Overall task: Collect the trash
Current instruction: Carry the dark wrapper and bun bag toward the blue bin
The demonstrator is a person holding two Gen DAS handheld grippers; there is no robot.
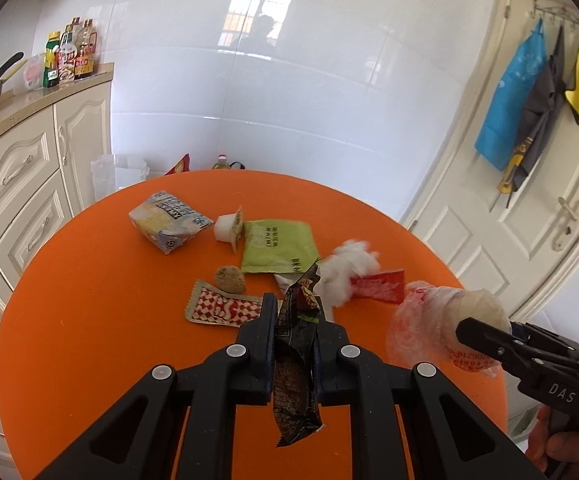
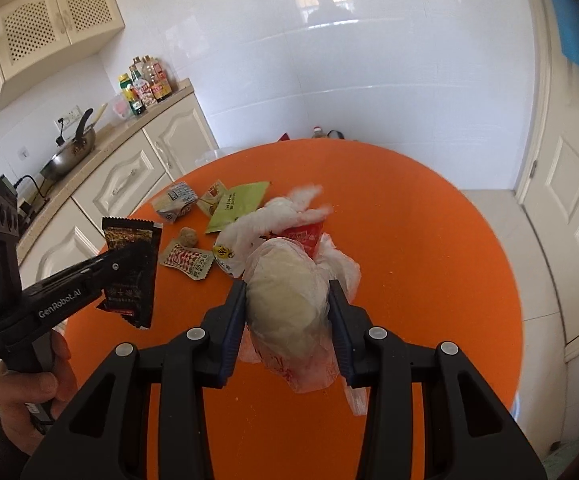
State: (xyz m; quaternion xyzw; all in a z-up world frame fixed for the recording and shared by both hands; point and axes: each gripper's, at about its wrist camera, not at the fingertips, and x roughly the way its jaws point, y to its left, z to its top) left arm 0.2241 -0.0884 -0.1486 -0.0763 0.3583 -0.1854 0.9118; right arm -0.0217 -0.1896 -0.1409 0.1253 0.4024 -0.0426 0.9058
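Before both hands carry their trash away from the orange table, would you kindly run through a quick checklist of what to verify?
1. Left tool clamped on the dark wrapper: ok, jaws shut on it and it hangs clear of the table.
2. Right tool gripping the bagged bun: ok, pads press both its sides.
3. Loose plastic of that bag trailing below: not ok, it dangles and might snag.
4. Table cleared: not ok; the green packet, the red-checked sachet and the white tissue remain.
5. Bin within reach: cannot tell, no bin is clearly visible.
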